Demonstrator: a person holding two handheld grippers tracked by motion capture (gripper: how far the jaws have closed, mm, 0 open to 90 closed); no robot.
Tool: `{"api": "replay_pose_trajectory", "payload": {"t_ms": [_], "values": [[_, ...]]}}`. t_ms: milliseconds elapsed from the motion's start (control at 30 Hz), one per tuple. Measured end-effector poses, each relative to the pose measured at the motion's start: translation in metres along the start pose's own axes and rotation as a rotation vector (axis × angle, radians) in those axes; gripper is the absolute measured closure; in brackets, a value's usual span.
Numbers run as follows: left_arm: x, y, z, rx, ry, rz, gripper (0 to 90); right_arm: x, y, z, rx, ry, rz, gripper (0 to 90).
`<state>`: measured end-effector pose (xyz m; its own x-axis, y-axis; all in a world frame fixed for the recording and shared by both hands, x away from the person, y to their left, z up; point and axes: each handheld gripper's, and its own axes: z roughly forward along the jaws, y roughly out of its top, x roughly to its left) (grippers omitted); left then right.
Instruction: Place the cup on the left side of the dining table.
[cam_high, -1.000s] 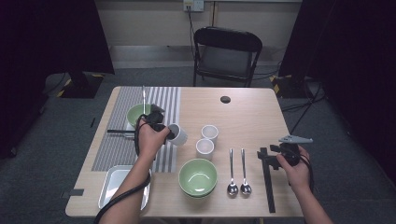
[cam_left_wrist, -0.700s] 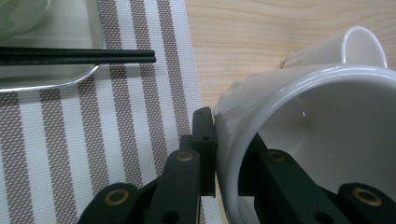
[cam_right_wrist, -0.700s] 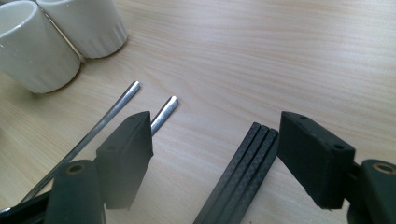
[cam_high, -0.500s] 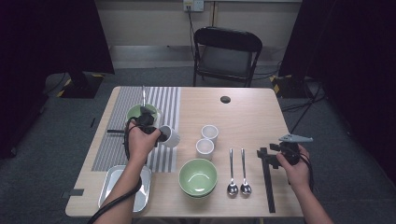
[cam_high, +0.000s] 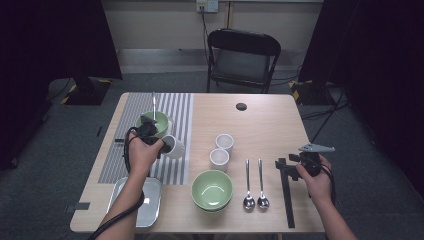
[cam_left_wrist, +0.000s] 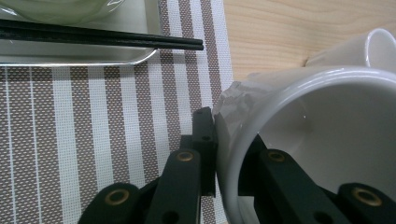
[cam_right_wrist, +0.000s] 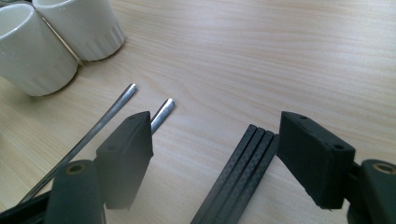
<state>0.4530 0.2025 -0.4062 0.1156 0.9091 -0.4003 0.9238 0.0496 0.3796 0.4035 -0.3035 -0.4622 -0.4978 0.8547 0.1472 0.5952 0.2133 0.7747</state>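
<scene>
My left gripper (cam_high: 161, 145) is shut on the rim of a white cup (cam_high: 174, 146), which it holds tilted over the striped placemat (cam_high: 175, 107). In the left gripper view the cup (cam_left_wrist: 322, 135) has one jaw outside its wall and one inside, with the gripper (cam_left_wrist: 225, 140) pinching the wall. My right gripper (cam_high: 286, 164) stands open at the right of the table. Its jaws straddle the far end of the black chopsticks (cam_high: 287, 197). In the right gripper view the gripper (cam_right_wrist: 215, 149) has the chopsticks (cam_right_wrist: 236, 179) between its jaws, not pressed.
Two white cups (cam_high: 224, 142) (cam_high: 219, 158) stand mid-table, a green bowl (cam_high: 212, 189) in front of them and two spoons (cam_high: 248, 186) (cam_high: 261, 186) beside it. Another green bowl (cam_high: 150, 123) holding a utensil sits at the back of the mat. A metal tray (cam_high: 134, 202) lies front left.
My left gripper has carried the cup a little to the left over the mat. The right gripper has stayed where it was.
</scene>
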Motion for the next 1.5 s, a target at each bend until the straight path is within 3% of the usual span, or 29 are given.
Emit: {"api": "replay_pose_trajectory", "payload": {"t_ms": [433, 1033, 1500], "values": [[0.004, 0.002, -0.006, -0.003, 0.006, 0.009, 83.5, 0.0, -0.003, -0.001, 0.005, -0.001, 0.004, 26.1], [0.028, -0.001, -0.011, -0.012, 0.038, -0.036, 83.6, 0.002, -0.004, 0.003, 0.019, -0.002, -0.013, 26.0], [0.043, -0.005, -0.006, -0.003, 0.061, -0.067, 83.7, 0.0, -0.003, 0.001, 0.014, -0.007, -0.021, 26.1]]}}
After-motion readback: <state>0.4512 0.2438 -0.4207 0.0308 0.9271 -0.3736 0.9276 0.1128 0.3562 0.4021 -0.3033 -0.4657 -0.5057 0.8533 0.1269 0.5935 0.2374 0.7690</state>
